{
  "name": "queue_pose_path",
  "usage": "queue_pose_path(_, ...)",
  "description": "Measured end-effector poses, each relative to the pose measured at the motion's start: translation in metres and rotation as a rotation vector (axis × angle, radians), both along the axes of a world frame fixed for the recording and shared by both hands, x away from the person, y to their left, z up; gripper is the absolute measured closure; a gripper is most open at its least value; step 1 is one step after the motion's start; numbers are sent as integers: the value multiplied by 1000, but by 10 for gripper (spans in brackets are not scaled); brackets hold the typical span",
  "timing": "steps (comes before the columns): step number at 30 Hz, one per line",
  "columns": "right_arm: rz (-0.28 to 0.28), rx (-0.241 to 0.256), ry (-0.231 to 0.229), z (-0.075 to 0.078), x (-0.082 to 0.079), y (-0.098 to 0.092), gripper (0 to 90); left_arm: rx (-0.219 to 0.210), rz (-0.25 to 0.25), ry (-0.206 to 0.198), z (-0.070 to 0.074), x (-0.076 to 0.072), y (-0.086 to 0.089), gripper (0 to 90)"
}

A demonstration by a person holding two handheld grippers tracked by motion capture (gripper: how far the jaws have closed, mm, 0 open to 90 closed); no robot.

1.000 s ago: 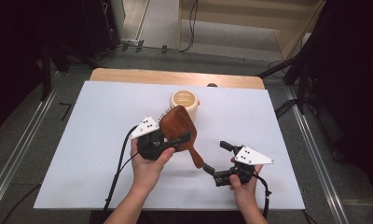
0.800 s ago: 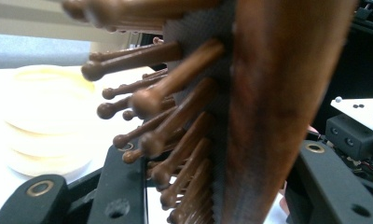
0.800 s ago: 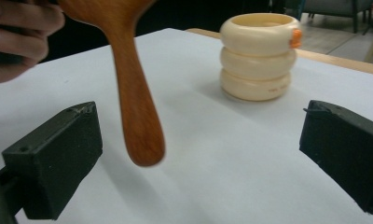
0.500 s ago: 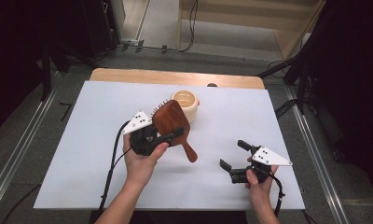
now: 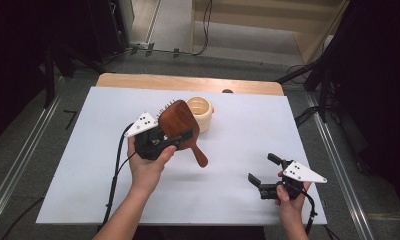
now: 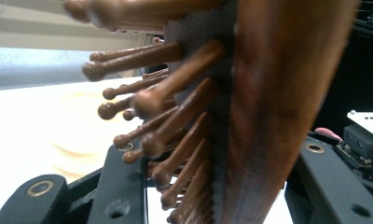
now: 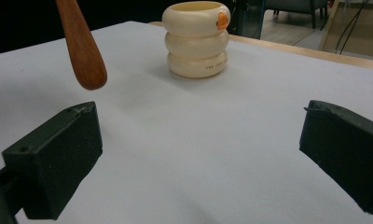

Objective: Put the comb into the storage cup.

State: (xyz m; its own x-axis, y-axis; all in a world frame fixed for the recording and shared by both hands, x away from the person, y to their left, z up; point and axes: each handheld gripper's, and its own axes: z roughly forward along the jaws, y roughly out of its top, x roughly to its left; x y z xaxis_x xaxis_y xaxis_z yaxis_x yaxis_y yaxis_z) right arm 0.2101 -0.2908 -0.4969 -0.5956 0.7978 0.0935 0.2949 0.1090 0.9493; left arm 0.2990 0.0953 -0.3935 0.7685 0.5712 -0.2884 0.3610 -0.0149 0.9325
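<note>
Wooden hairbrush being carried, clamped at its head in the left gripper, toward the cream holder near the table's far edge, best lowered handle-first and upright, right gripper waiting with jaws apart.

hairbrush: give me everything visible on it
The hairbrush is dark reddish-brown wood by its look: an oval paddle head, round-tipped wooden pins on a grey pad, and a tapering handle with a rounded end. The left gripper clamps the head, holding it lifted off the white table, back side up, handle slanting towards the right gripper.
</note>
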Motion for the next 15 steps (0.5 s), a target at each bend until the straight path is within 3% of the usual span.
queue_pose_path(15,-33,-28,23,-8,-16,-31,0,-9,18,-10,7,16,4,554)
